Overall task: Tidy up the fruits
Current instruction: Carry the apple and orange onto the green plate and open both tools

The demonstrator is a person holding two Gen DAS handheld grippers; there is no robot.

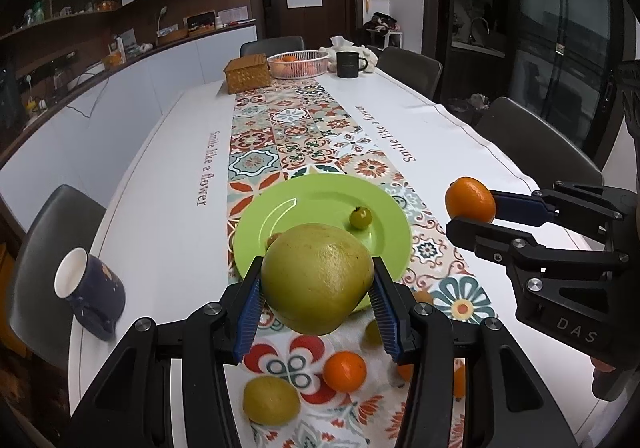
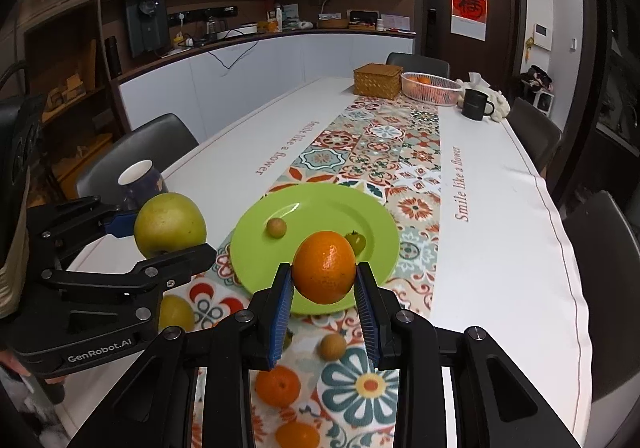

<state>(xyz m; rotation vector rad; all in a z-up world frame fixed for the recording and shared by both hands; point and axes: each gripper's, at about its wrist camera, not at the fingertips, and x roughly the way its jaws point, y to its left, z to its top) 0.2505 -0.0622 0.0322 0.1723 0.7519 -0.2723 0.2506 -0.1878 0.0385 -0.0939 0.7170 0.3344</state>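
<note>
Left hand-held gripper (image 1: 316, 304) clamps upright pomelo (image 1: 316, 280)

Home dining kitchen, likely: table (image 1: 168, 184), cabinets (image 2: 256, 60).

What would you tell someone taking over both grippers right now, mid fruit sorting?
Left gripper: shut on a large yellow-green fruit, held above the near edge of the green plate.
Right gripper: shut on an orange, also raised over the plate's near side.
Done: two small fruits lie on the plate, a brownish one and a green one.
Left: set down both held fruits, then collect what remains on the runner: a yellow-green fruit, oranges, a small brown fruit.
</note>
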